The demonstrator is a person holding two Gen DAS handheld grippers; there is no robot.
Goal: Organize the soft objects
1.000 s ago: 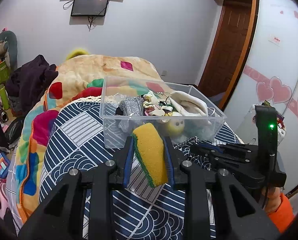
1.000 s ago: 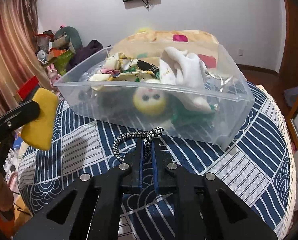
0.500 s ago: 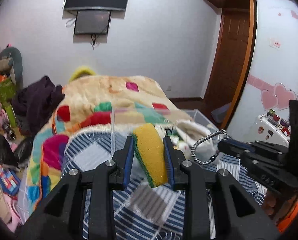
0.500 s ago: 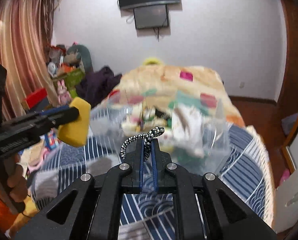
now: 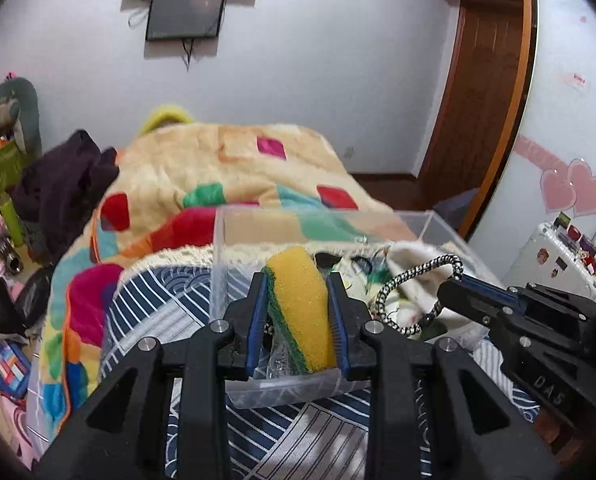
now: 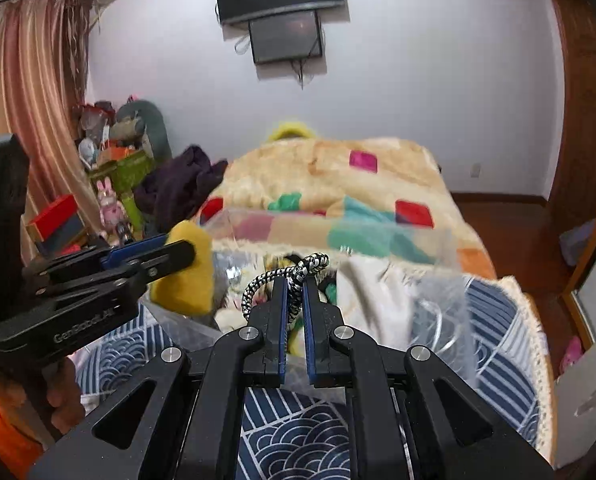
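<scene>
Over the clear plastic bin (image 5: pixel 438 224), which already holds a white cloth (image 6: pixel 372 300) and other soft things, your left gripper (image 5: pixel 298 312) clamps the yellow sponge (image 5: pixel 300 300) and your right gripper (image 6: pixel 294 292) pinches the braided cord (image 6: pixel 282 276), so both drops remain.

Yellow-green sponge (image 5: pixel 300 308) upright, above clear bin (image 5: pixel 322 216) of soft items; black-white braided cord (image 6: pixel 286 280) looped, held over bin
</scene>
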